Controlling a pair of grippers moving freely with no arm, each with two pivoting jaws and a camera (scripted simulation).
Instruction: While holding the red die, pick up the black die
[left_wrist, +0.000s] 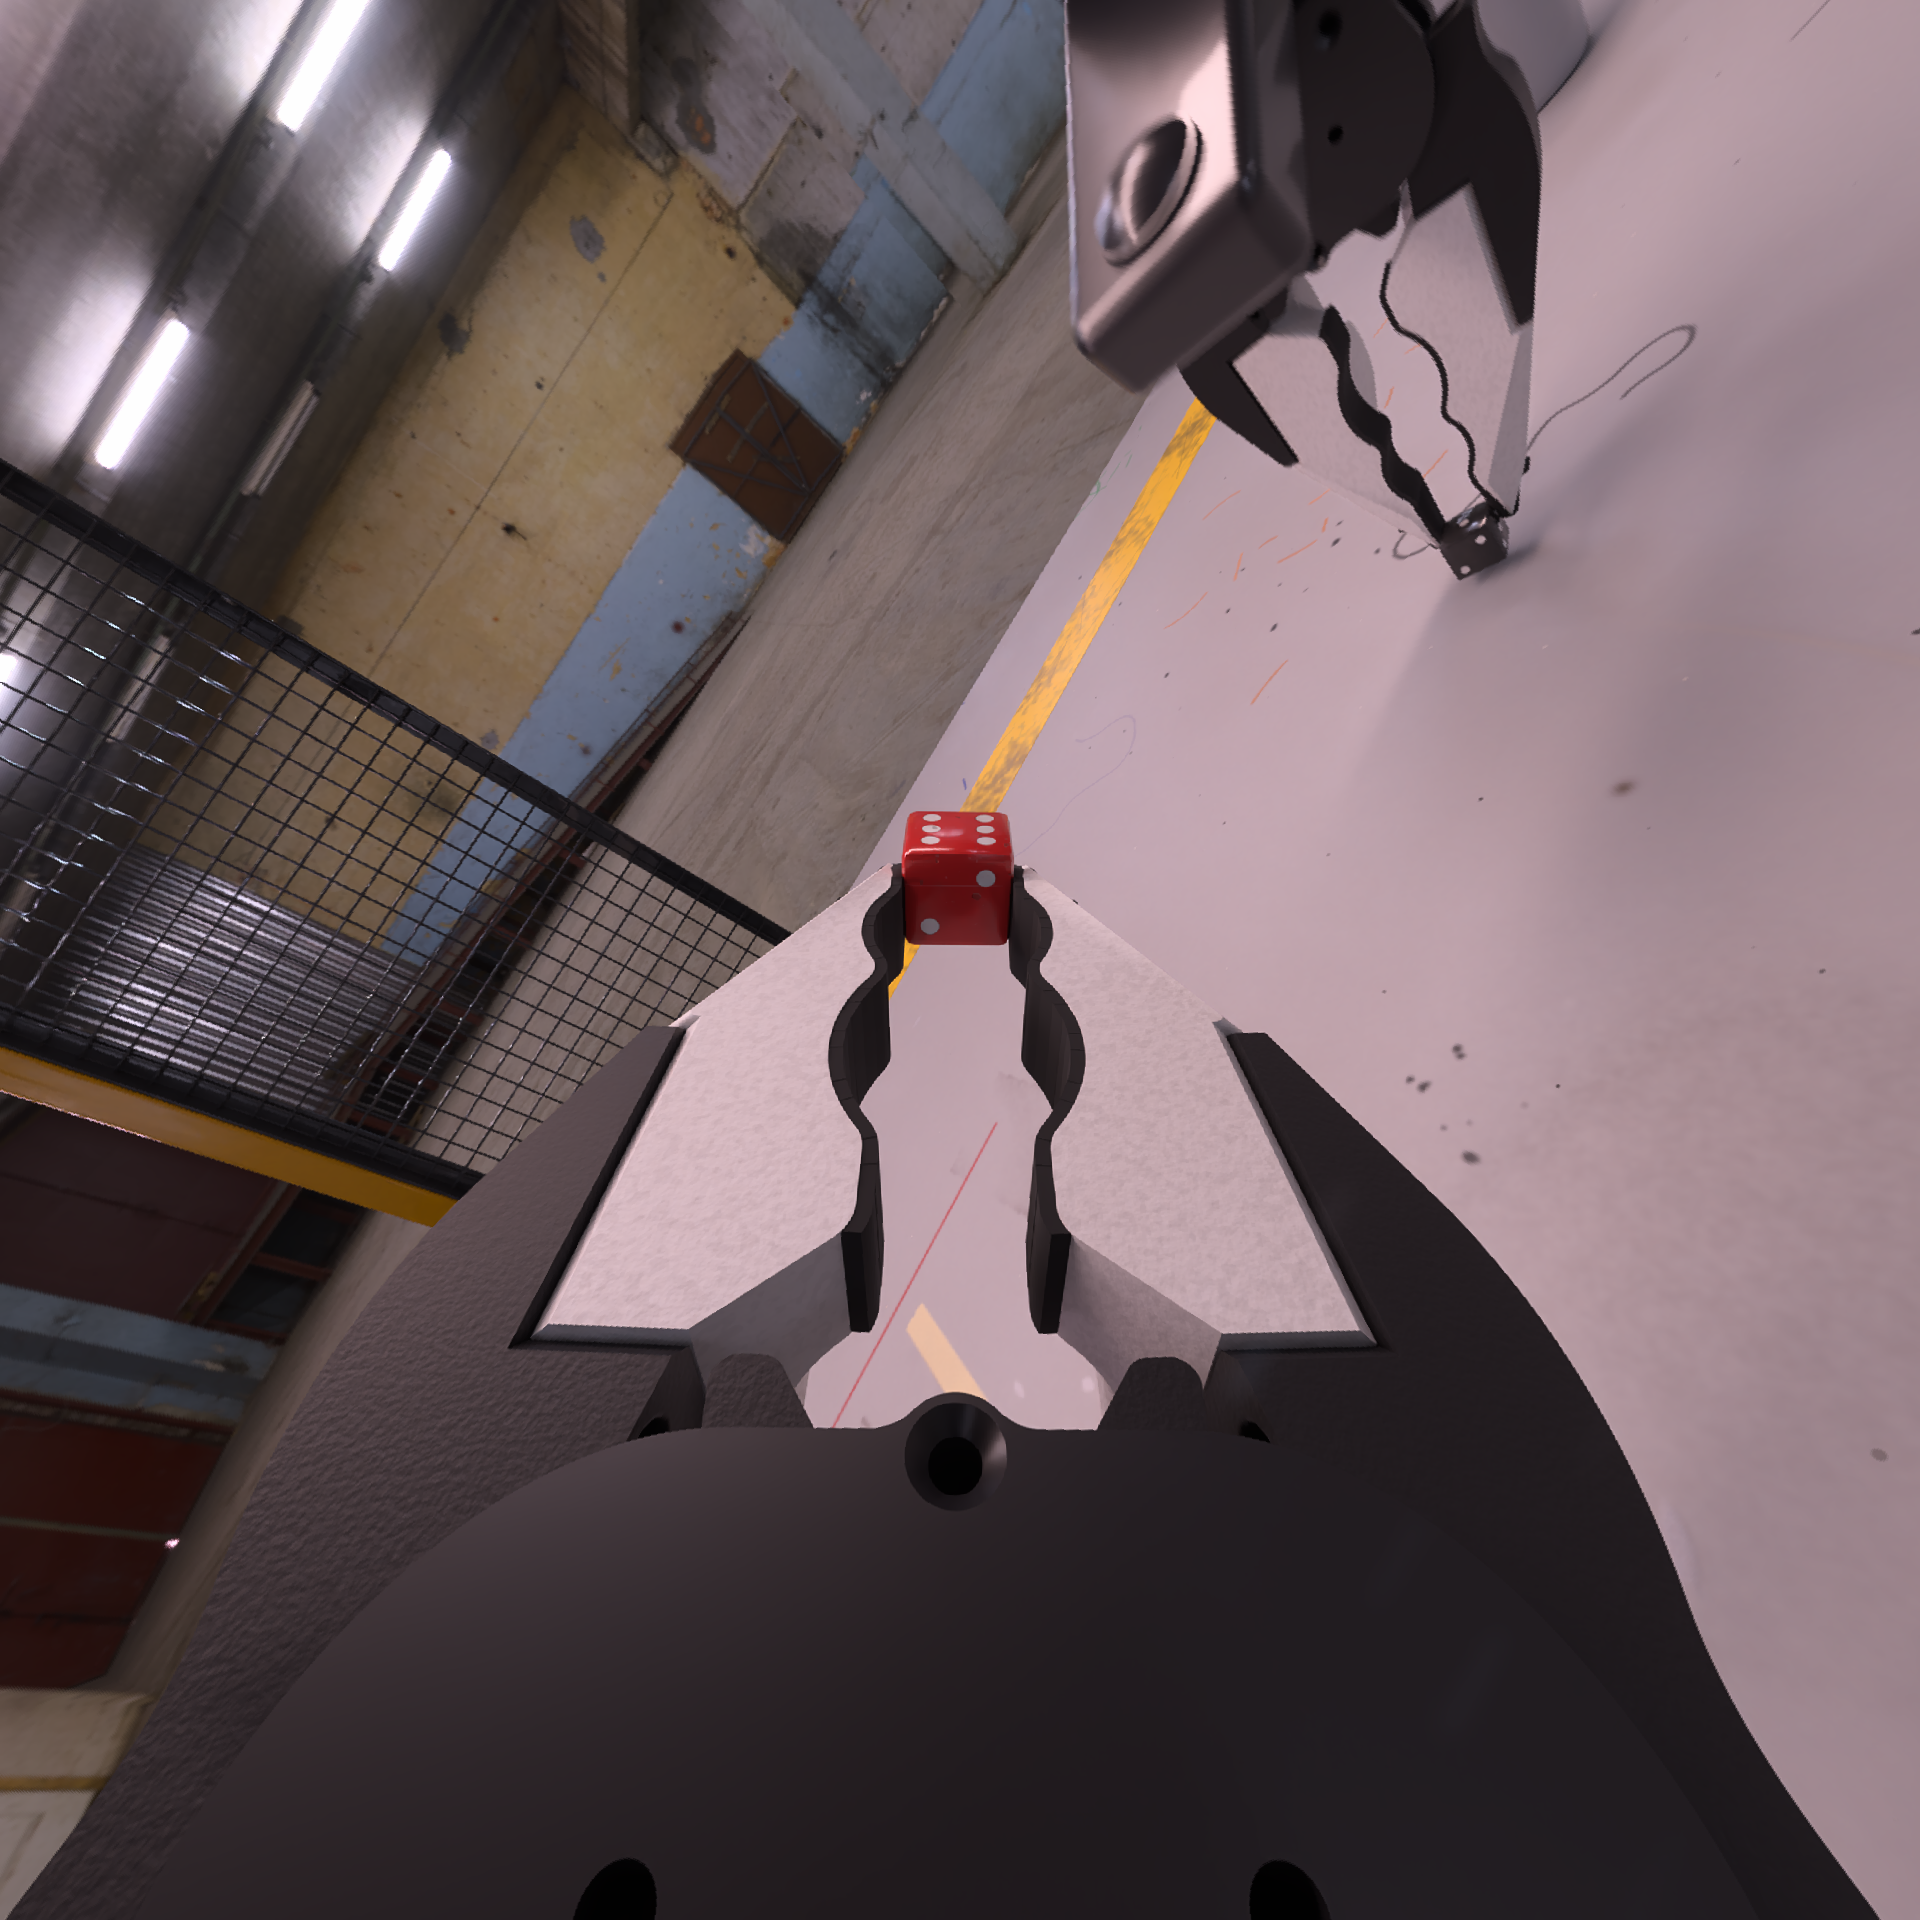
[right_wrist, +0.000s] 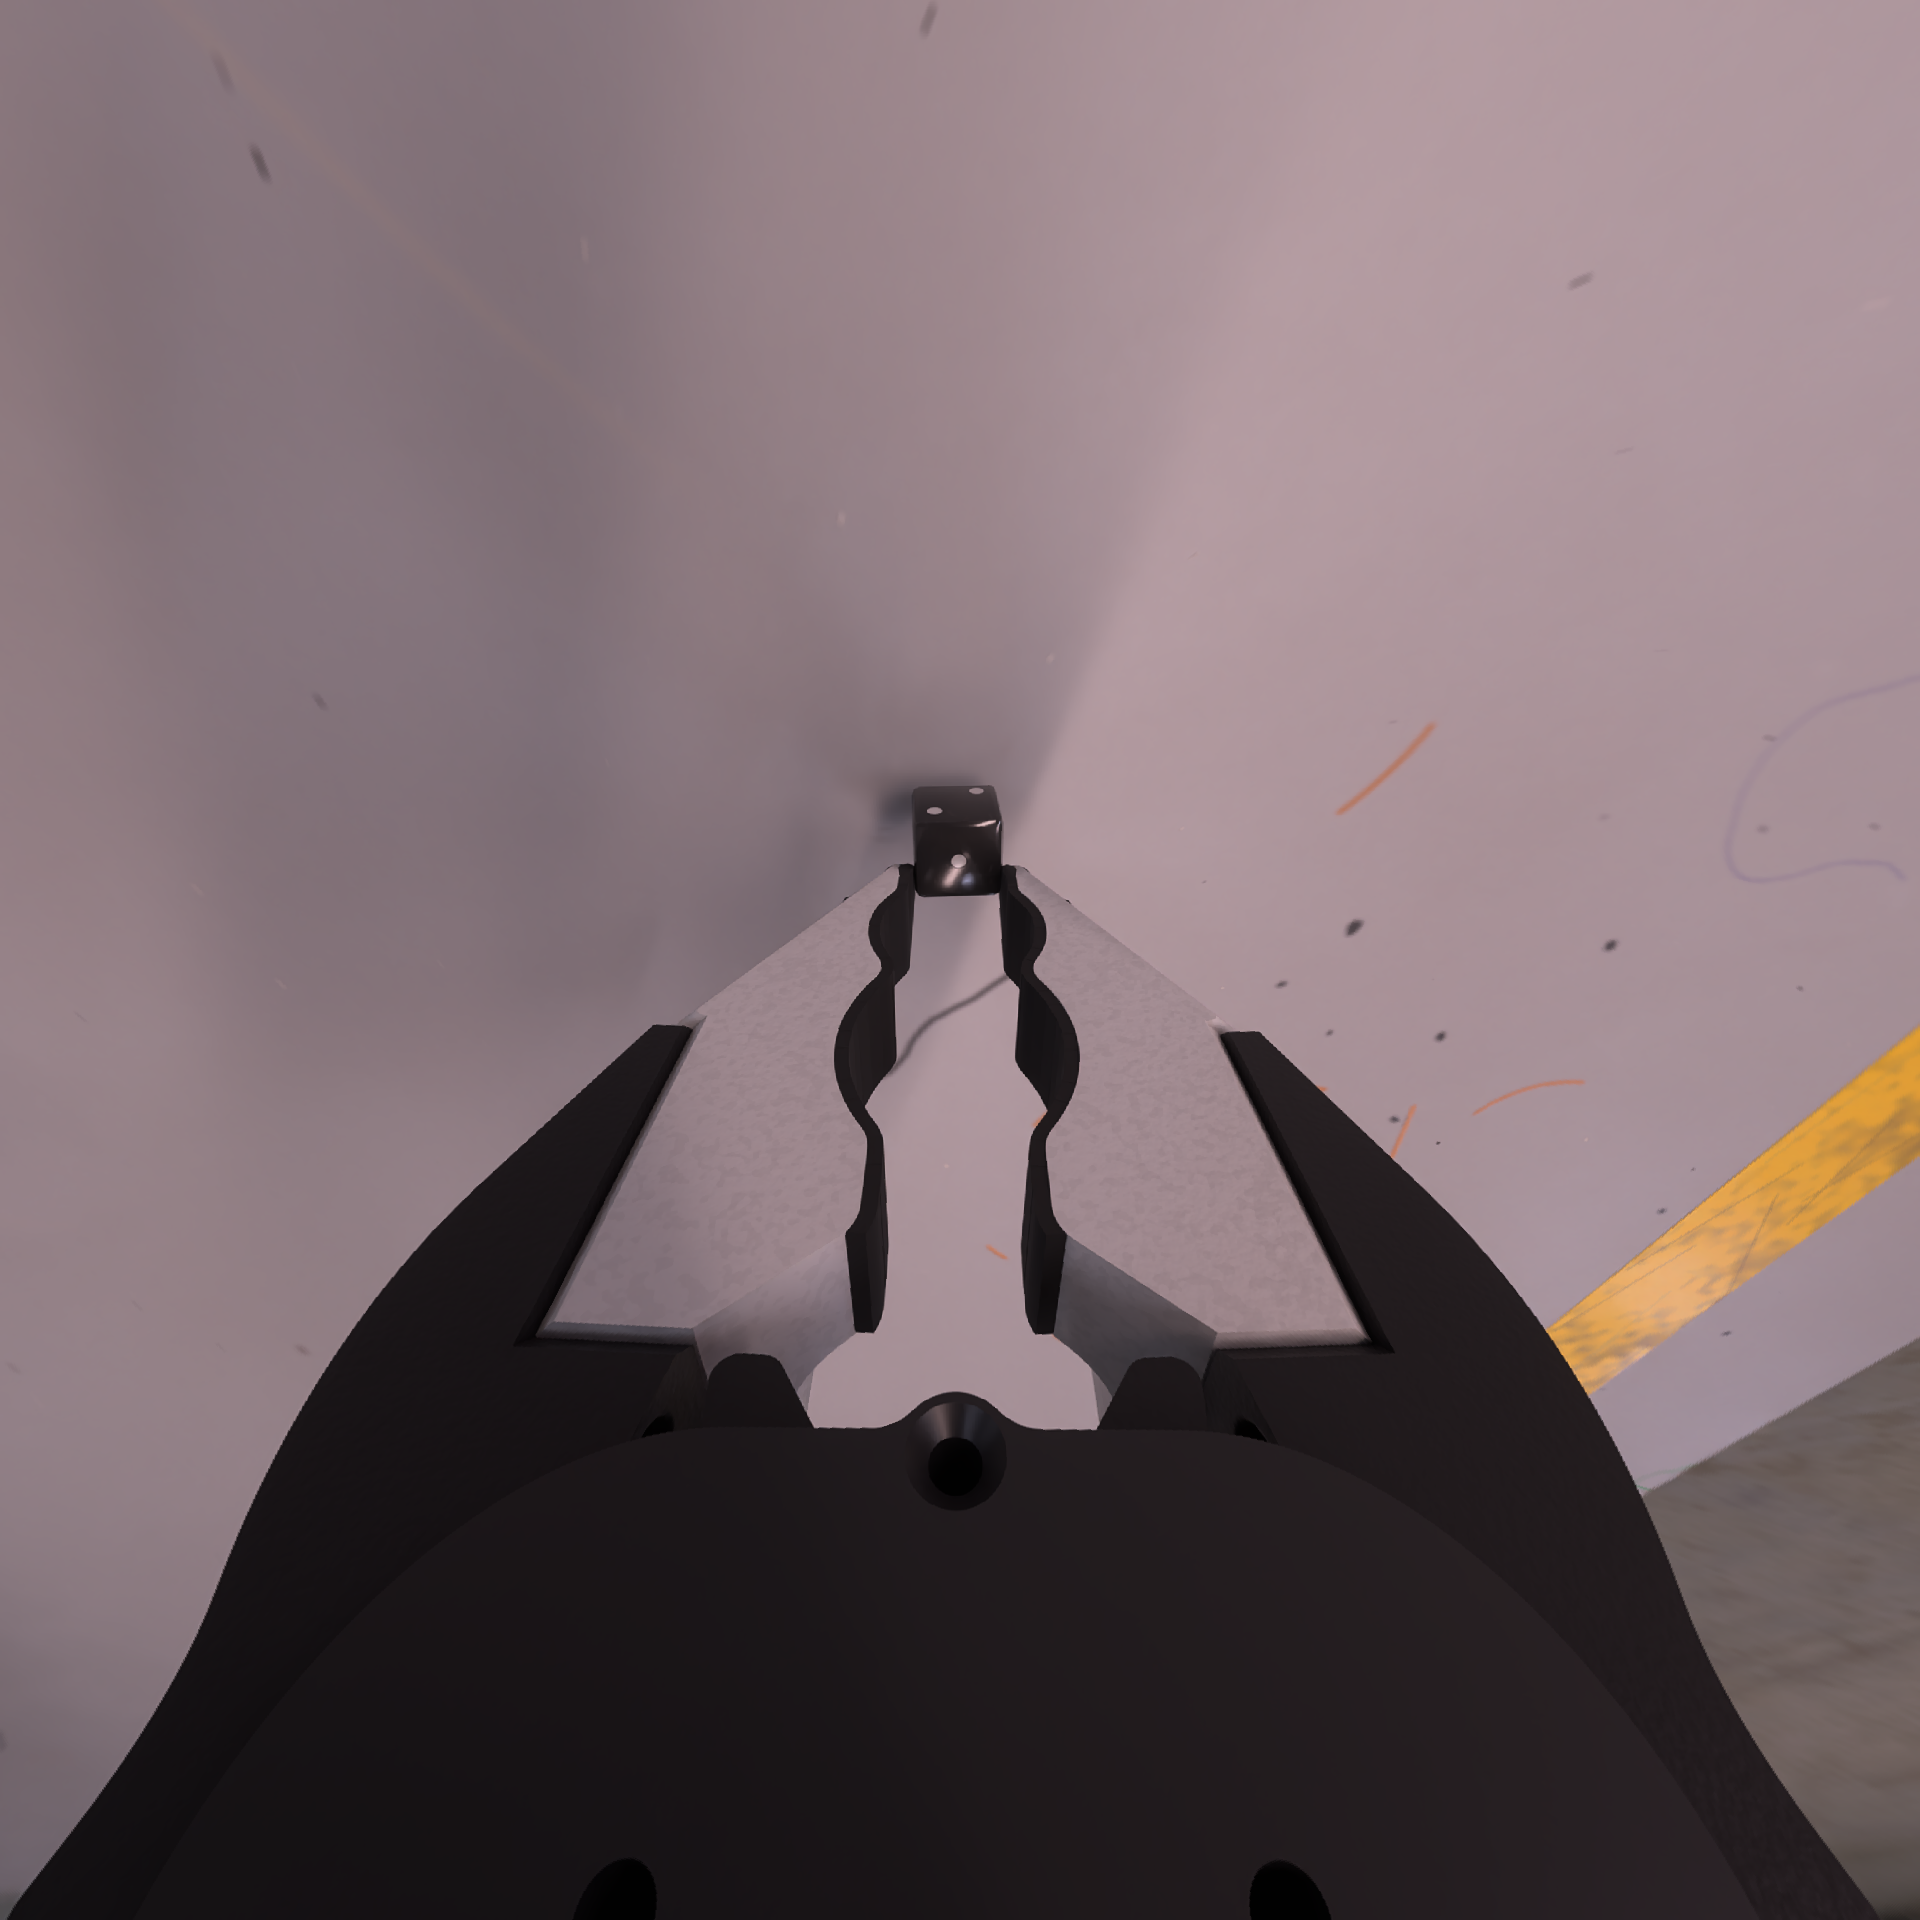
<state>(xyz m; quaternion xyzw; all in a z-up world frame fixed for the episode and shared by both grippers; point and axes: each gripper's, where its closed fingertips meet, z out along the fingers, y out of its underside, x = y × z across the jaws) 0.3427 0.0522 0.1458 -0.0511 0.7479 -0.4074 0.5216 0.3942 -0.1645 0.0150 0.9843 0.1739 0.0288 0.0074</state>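
Observation:
My left gripper is shut on the red die, which sits pinched between its fingertips and held above the pale table. My right gripper has its fingertips closed on the sides of the black die. The black die is at the table surface with a dark shadow right beside it; I cannot tell whether it is touching or just lifted. In the left wrist view the right gripper hangs at the upper right, pointing down onto the black die.
A yellow stripe runs along the table's edge and also shows in the right wrist view. Beyond the edge lie a concrete floor and a black wire mesh fence. The table bears small dark specks and scribbles.

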